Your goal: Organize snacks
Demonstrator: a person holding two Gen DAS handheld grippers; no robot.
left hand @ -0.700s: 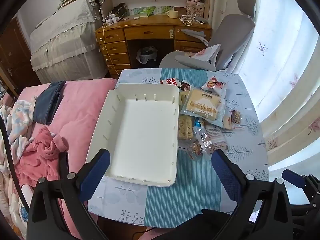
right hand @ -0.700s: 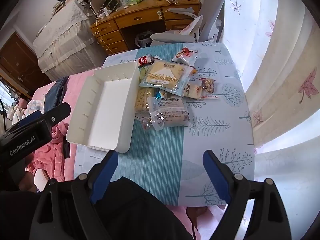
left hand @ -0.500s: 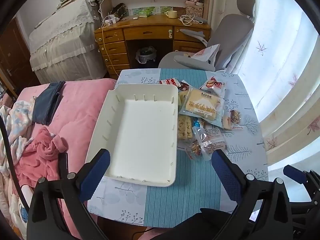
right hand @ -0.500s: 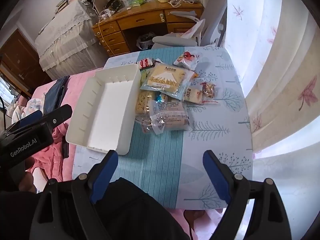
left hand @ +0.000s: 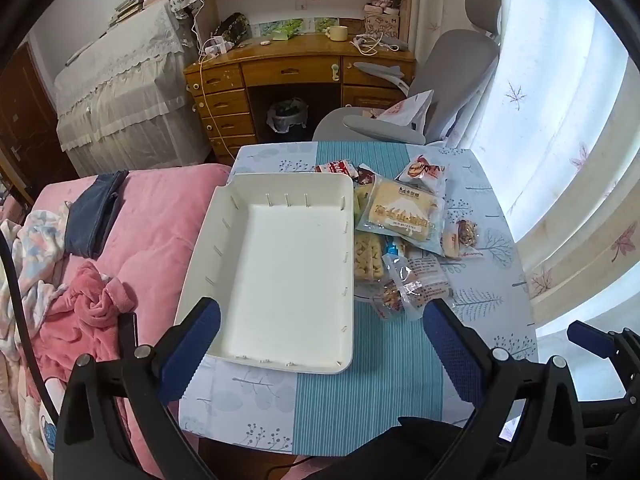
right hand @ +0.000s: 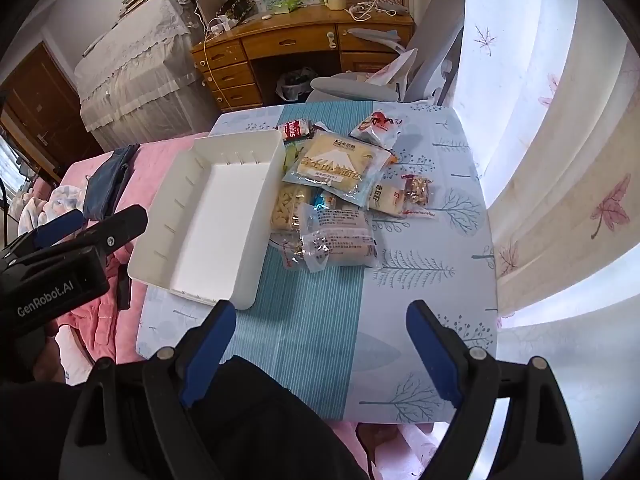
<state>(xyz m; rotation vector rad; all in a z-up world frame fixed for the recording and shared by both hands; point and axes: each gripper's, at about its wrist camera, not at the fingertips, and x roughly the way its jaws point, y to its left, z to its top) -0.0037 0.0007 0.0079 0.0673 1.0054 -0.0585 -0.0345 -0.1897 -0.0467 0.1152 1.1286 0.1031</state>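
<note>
My left hand-held gripper [left hand: 320, 344] hangs above the near edge of the tabletop [left hand: 372, 400], fingers spread wide, nothing between them. My right hand-held gripper [right hand: 320, 344] is the same: wide apart, empty, held above the near part of the tabletop's striped teal runner [right hand: 316, 320].

White plastic bin [left hand: 276, 264] sits on the left half of the tabletop, long side running away from me, slotted inner walls, nothing inside. Its left edge overhangs toward the pink bed [left hand: 160, 216].

Snack pile lies just right of the bin, touching its right wall:
- Large bread packet with a Mt Fuji print [left hand: 402, 212] on top, tilted.
- Clear packet of pale puffed sticks [left hand: 366, 258] under it, against the bin wall.
- Clear bag with printed label [right hand: 340, 236] nearest me, partly over a small crinkled packet [left hand: 390, 298].
- Small red-and-white packet [right hand: 298, 129] at the far end, by the bin's far corner.
- White packet with red cartoon print [right hand: 376, 126] at far right of the pile.
- Small wrapped cake [right hand: 386, 199] beside a nut-cluster packet [right hand: 416, 192], at the pile's right edge.

Beyond the tabletop: grey office chair [left hand: 452, 80], wooden desk [left hand: 296, 68].
</note>
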